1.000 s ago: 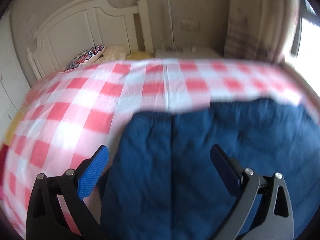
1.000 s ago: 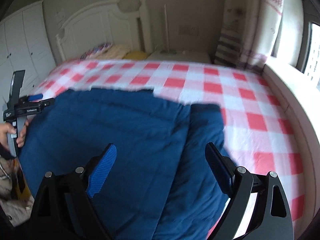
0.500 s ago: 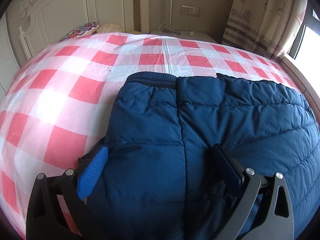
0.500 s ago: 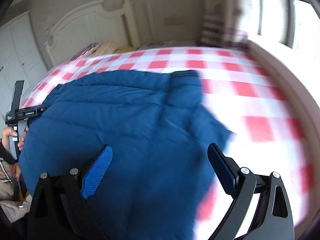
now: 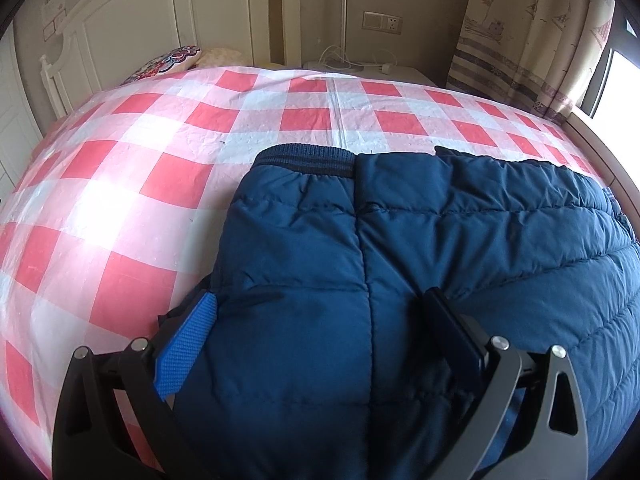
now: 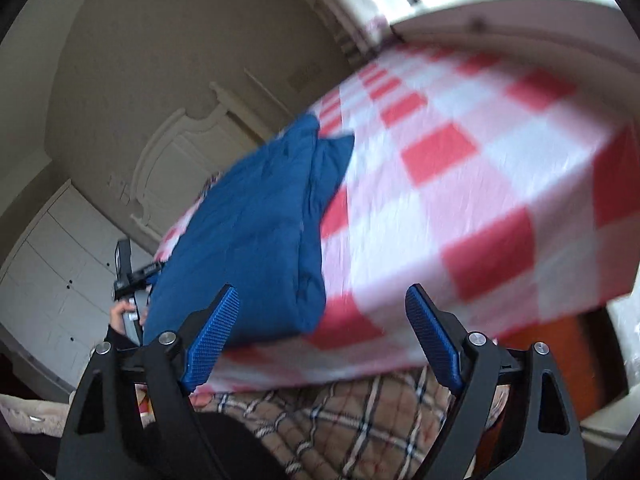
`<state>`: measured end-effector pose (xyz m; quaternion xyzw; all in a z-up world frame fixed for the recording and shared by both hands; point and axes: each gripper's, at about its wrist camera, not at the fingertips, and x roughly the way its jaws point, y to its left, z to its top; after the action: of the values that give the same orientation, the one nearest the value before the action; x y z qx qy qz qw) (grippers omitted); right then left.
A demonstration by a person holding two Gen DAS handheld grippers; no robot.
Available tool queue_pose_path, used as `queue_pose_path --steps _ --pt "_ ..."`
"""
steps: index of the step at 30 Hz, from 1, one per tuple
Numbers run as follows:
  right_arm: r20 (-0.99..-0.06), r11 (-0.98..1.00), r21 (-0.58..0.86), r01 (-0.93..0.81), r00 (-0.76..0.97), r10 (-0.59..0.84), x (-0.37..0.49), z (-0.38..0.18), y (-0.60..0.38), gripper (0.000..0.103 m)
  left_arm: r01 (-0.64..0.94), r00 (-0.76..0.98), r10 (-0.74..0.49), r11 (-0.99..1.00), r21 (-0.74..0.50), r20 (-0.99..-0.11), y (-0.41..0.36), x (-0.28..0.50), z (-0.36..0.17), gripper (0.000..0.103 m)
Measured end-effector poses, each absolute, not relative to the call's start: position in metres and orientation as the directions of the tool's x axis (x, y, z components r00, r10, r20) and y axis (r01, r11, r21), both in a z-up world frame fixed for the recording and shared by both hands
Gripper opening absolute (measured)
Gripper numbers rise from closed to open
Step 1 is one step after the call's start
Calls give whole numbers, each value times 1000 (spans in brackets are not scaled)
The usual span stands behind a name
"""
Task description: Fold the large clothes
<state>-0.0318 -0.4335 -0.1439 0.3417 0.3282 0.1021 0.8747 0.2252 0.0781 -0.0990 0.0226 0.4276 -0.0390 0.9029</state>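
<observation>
Jacket (image 5: 420, 280), navy and quilted, lies folded on the red-and-white checked bedspread (image 5: 168, 168), its ribbed hem toward the white headboard (image 5: 132, 28). The left gripper (image 5: 320, 328) has its jaws spread wide over the jacket's near edge, fabric bulging between them. The right gripper (image 6: 320, 328) is tilted and blurred, jaws apart and clamping nothing, above the bed's edge beside the jacket.
</observation>
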Motion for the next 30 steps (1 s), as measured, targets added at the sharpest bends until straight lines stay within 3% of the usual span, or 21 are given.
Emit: queue_pose_path --steps 6,18,26,29,30 --pt "-452 694 718 -53 723 523 -28 -159 -396 80 90 632 -52 996 6 -773 78 225 -99 101" --pt "-403 690 718 -95 751 522 3 -141 -374 83 86 633 -69 996 -18 -771 81 225 -99 101" --pt "-552 787 613 62 746 372 69 -122 -335 85 77 635 -55 997 -8 -771 81 225 -100 101" --pt "-516 801 595 65 795 318 69 -120 -334 59 58 629 -39 998 -4 -777 82 226 -99 101" --pt "-498 801 597 55 808 316 64 -119 -336 55 49 624 -25 999 8 -781 80 226 -96 101"
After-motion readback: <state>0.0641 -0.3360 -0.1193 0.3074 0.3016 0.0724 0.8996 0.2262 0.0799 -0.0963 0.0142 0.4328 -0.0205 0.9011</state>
